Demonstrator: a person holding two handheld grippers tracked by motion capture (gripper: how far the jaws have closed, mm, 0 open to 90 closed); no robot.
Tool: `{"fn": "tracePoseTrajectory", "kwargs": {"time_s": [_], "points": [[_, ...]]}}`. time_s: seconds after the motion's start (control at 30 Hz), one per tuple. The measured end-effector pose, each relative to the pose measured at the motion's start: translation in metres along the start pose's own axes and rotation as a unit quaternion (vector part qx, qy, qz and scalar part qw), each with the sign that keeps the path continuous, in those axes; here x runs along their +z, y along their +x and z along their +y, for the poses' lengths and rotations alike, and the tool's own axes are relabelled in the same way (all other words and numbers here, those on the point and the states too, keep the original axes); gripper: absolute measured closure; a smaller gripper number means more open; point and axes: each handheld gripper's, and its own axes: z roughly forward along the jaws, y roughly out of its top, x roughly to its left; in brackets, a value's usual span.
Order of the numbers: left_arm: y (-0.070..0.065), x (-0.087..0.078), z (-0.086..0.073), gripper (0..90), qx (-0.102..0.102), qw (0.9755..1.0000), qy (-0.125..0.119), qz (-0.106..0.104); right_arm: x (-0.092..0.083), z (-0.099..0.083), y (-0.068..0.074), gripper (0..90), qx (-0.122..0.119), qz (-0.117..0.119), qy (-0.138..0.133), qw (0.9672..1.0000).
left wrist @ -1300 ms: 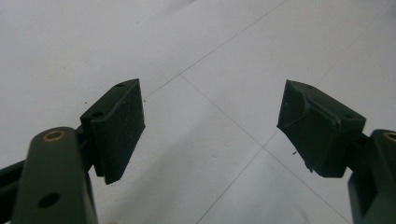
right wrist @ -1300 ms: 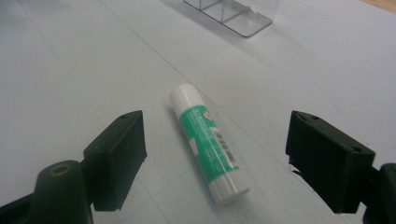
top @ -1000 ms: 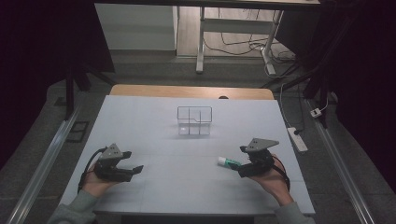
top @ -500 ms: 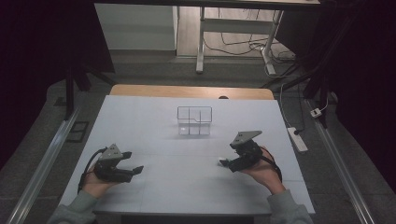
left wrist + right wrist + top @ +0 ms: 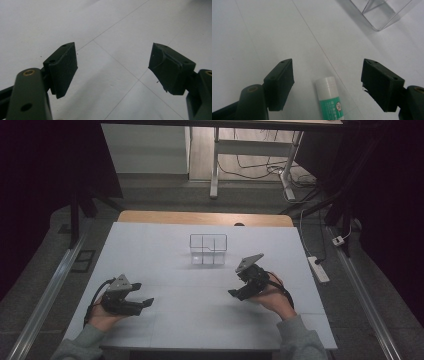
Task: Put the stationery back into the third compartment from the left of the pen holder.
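two forearms in grey sleeves entering from the near edge of the table (image 5: 165, 245), one gripper in each hand. left hand (image 5: 102, 316) resting low on the near left of the table, left gripper (image 5: 142, 296) lying roughly level and pointing right, jaws spread wide with bare white surface between the pads (image 5: 63, 68) and gripping nothing. right hand (image 5: 272, 295) raised a little at the near right, wrist bent, right gripper (image 5: 235, 292) angled down and leftward toward the table, grey plate up. jaws there released but just been closing, one tube (image 5: 329, 100) lying flat on the table between them, white cap pointing away, green label nearer the camera, neither pad (image 5: 280, 83) touching it. farther out, mid-table, one clear box (image 5: 208, 249) split into compartments, how many hard to tell, well apart from both grippers. count: two grippers, one tube, one box.
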Motion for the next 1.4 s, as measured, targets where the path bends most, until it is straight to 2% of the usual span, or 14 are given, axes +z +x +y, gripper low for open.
{"fn": "tracePoseTrajectory", "kwargs": {"time_s": [0.1,0.43,0.67,0.97,1.27,1.4], "points": [[0.000,0.001,0.000,22.4,0.001,1.0000,0.002,-0.001,0.004,0.000,-0.002,27.0,0.002,0.010,0.012,0.9999],[-0.001,0.004,-0.001,22.4,0.003,0.9999,0.010,-0.004,0.019,-0.007,-0.004,31.6,-0.005,0.008,0.060,0.9981],[-0.001,0.003,-0.001,22.4,0.004,1.0000,0.007,-0.005,0.029,-0.013,-0.006,36.6,-0.004,0.015,0.095,0.9954],[-0.001,0.001,-0.001,22.4,0.002,1.0000,0.003,-0.003,0.031,-0.013,-0.004,45.5,-0.020,0.006,0.105,0.9942],[-0.001,0.002,-0.001,22.5,0.004,1.0000,0.006,-0.004,0.031,-0.013,-0.004,57.4,-0.028,0.022,0.106,0.9937],[-0.001,0.002,-0.001,22.5,0.003,1.0000,0.006,-0.004,0.031,-0.013,-0.003,61.9,-0.032,0.019,0.107,0.9935]]}}
